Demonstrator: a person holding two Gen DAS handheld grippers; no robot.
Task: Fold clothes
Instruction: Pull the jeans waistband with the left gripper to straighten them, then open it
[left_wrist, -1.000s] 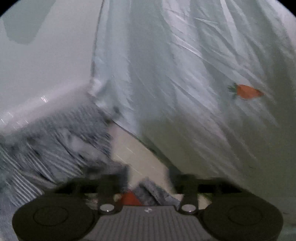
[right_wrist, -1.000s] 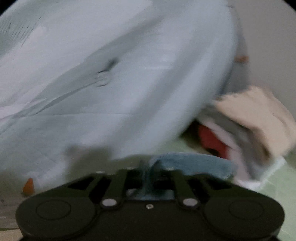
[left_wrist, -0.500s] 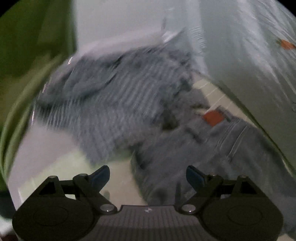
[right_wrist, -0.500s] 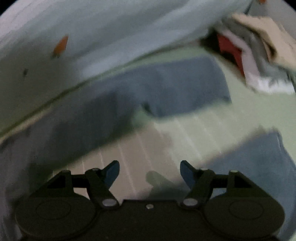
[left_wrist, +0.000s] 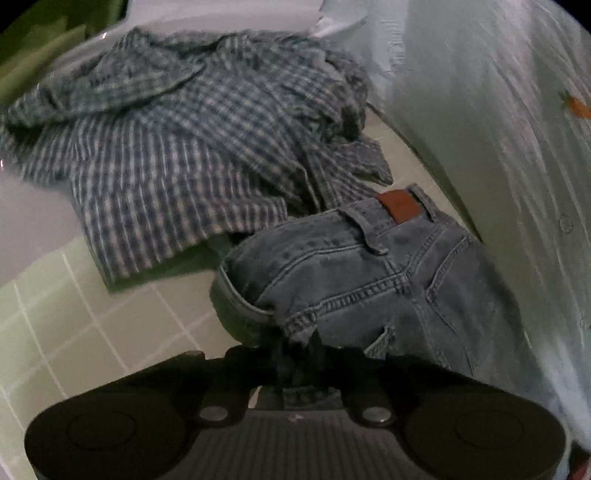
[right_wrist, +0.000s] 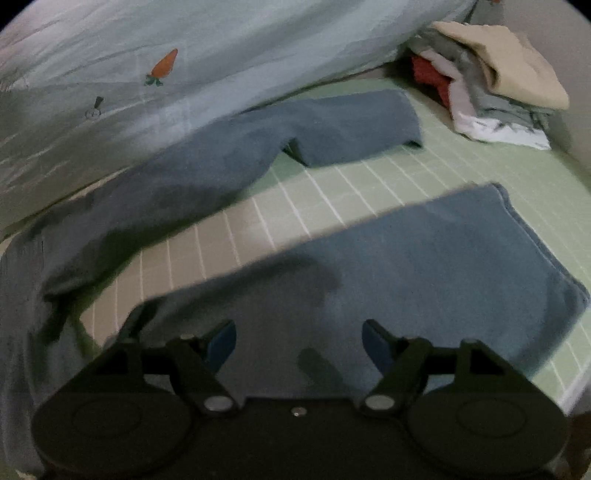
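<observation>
Blue jeans (left_wrist: 369, 280) with a brown leather patch lie on the green gridded sheet (left_wrist: 74, 325). My left gripper (left_wrist: 299, 354) is shut on the jeans' waistband edge, which bunches between the fingers. In the right wrist view the two jeans legs (right_wrist: 406, 258) spread apart over the sheet (right_wrist: 295, 206), one near, one farther back. My right gripper (right_wrist: 299, 343) is open and empty, just above the near leg.
A crumpled blue-and-white checked shirt (left_wrist: 177, 140) lies beyond the jeans. A pale blue quilt (left_wrist: 498, 129) with carrot prints, also in the right wrist view (right_wrist: 184, 74), borders the jeans. A pile of folded clothes (right_wrist: 491, 81) sits at the far right.
Both grippers let go of the pale quilt and swung down to the jeans. The left gripper opened, then shut on the waistband. The right gripper opened and stays open.
</observation>
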